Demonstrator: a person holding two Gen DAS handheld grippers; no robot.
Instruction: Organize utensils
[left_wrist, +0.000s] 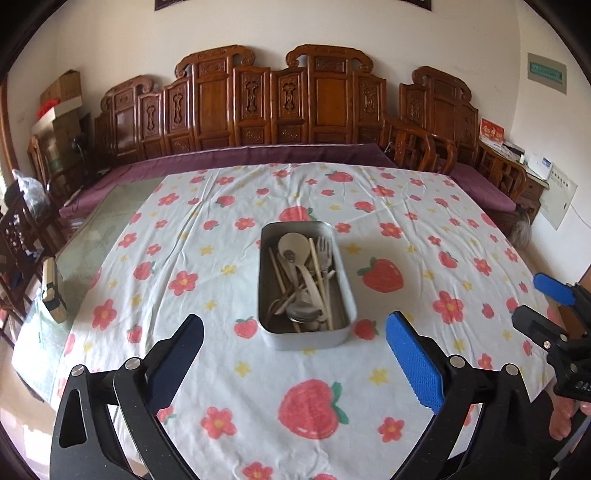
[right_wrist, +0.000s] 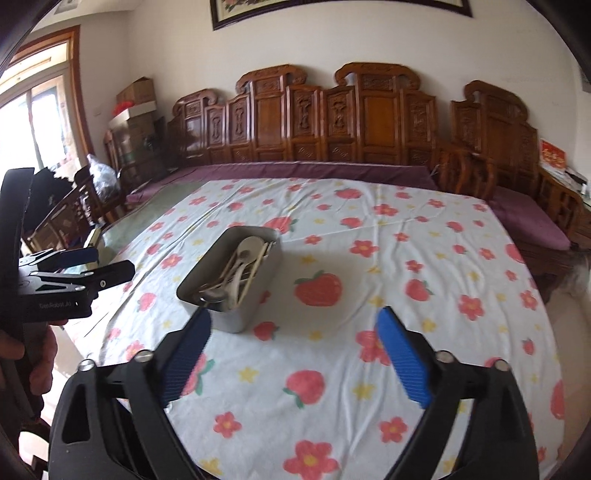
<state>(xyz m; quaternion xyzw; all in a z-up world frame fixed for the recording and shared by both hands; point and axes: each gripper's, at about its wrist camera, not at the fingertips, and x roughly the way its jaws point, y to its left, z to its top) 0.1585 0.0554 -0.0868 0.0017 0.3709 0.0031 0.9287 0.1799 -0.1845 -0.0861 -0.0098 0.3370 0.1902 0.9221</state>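
Left gripper (left_wrist: 295, 354) and right gripper (right_wrist: 293, 347) both wide apart, empty; tin (left_wrist: 341, 295) of utensils (left_wrist: 306, 280) just ahead on flowered tablecloth (left_wrist: 229, 369), carved wooden bench (left_wrist: 280, 107) beyond

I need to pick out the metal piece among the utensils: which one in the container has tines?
The fork, lying along the right side of the grey container, tines toward the far end. The pale spoon beside it has a round bowl.

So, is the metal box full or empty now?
Partly full. The box holds a spoon, a fork and chopsticks, piled loosely.
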